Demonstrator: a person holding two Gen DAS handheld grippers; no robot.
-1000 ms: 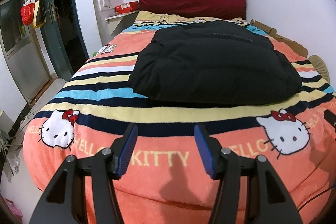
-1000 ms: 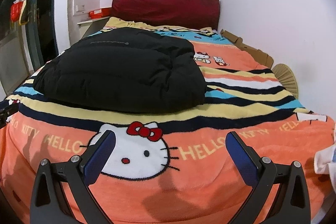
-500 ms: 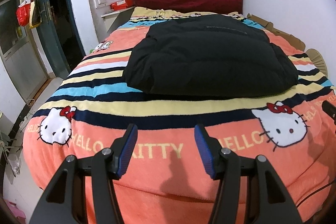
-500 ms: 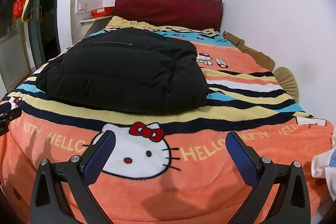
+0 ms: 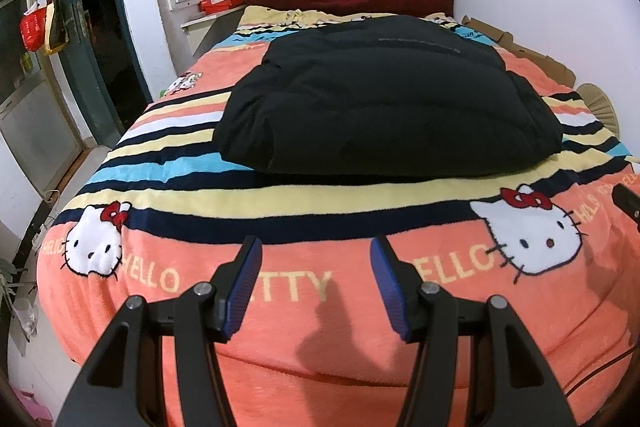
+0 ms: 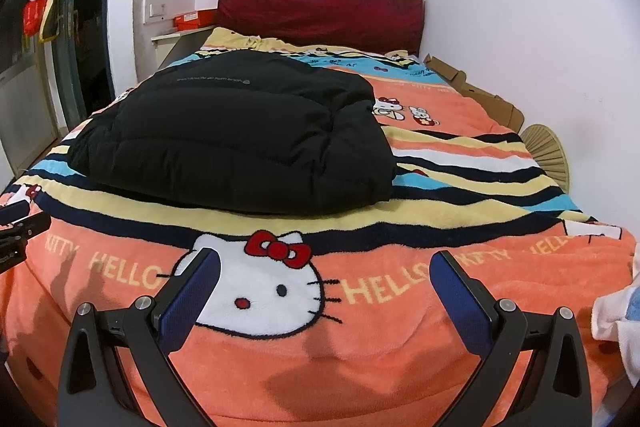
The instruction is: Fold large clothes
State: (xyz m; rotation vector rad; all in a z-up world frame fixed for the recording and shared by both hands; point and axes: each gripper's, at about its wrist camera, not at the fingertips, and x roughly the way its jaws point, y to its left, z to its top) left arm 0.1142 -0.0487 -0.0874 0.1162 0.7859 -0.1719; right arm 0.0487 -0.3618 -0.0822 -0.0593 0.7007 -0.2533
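Nearest the viewer, the left gripper [image 5: 316, 263] and the right gripper [image 6: 324, 277] hover over the foot of a bed, both with jaws spread apart and nothing between them. Below them lies the blanket [image 5: 304, 315], orange with cartoon cats and lettering, then stripes of navy, yellow and blue farther up. Beyond those near stripes, in the middle of the bed and well apart from both grippers, sits the jacket [image 5: 384, 107], a black puffy padded garment already gathered into a thick, rounded, roughly rectangular bundle. It looks soft and springy, bulky rather than heavy, with a smooth shell that would likely slip and puff back open when released. The best hold is probably on the near corners or the near edge, pinching shell and padding together deeply, since a shallow pinch may catch only the slick outer layer. Beyond the jacket are a crumpled yellow sheet and the dark red headboard [image 6: 320, 13] against the white wall.
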